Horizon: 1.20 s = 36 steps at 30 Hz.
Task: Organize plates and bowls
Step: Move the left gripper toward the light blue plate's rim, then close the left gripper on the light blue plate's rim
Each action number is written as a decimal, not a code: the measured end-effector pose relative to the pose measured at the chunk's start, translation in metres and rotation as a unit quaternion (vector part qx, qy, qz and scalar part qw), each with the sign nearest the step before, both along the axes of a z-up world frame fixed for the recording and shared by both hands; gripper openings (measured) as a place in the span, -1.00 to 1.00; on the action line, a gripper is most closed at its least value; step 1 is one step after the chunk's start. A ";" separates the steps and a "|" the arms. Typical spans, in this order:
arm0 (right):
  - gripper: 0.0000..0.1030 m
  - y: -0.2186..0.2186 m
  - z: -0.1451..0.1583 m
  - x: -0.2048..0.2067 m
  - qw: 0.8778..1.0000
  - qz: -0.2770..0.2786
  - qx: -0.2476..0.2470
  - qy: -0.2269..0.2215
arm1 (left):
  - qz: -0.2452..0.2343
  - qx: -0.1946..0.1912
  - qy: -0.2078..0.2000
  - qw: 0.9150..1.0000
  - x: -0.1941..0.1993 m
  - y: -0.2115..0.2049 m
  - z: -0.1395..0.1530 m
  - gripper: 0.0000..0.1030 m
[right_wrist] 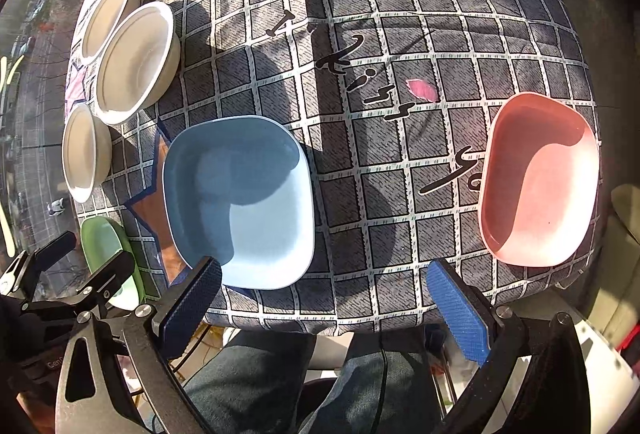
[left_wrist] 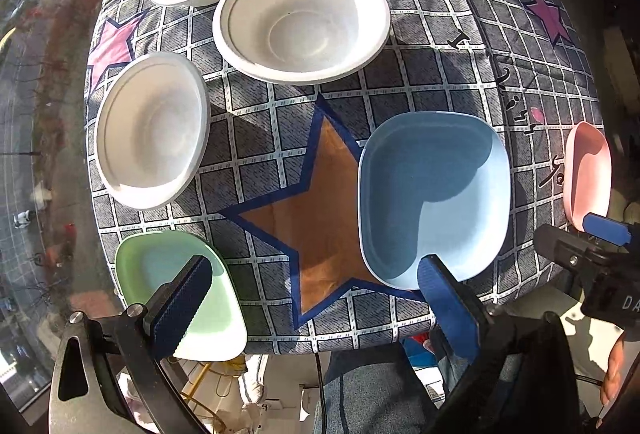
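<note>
We judge this to be the opening of the sorting, with nothing stacked yet — every dish lies singly on the star-patterned checked cloth (left_wrist: 400,14). Nearest us, at the bottom of each view, both tools are empty with their pads spread wide: the left gripper (left_wrist: 316,294) hangs over the table's near edge, and the right gripper (right_wrist: 324,298) does the same. In the left view the green plate (left_wrist: 144,262) sits at lower left, partly behind the left pad, while the blue plate (left_wrist: 432,194) lies at lower right, its near rim just beyond the other pad. In the right view that blue plate sits left of centre, its near rim just past the left pad, and the pink plate (right_wrist: 540,178) lies at the right edge, above and right of the right pad. Farther back, at upper left of the left view, three white paper bowls (left_wrist: 300,18) rest close together, unnested. The next move, we think, calls for pinching one plate's near rim — a shallow lip, so a low, level approach.
</note>
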State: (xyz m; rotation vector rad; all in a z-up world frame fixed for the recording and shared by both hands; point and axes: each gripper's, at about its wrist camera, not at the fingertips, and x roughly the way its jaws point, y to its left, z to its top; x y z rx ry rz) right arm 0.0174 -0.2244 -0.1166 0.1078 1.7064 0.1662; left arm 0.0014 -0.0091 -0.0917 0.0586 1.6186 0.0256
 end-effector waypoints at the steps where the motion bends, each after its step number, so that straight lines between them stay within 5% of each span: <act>1: 1.00 0.000 -0.005 0.000 1.000 0.000 -0.003 0.004 | 0.000 0.001 0.001 1.000 0.001 0.000 -0.005 1.00; 20: 1.00 0.008 -0.085 0.005 0.998 0.004 -0.049 0.036 | 0.002 0.014 -0.005 1.000 0.001 -0.008 -0.105 0.99; 31: 0.98 0.033 -0.087 0.013 0.998 0.020 -0.061 0.011 | 0.012 -0.018 0.007 1.000 0.030 -0.012 -0.116 0.97; 33: 0.84 0.035 -0.076 0.020 0.997 0.025 -0.072 0.006 | 0.014 -0.031 0.010 0.999 0.036 -0.008 -0.116 0.92; 36: 0.33 0.045 -0.055 0.030 0.995 0.042 -0.088 -0.008 | 0.011 -0.038 0.011 0.999 0.041 -0.010 -0.109 0.77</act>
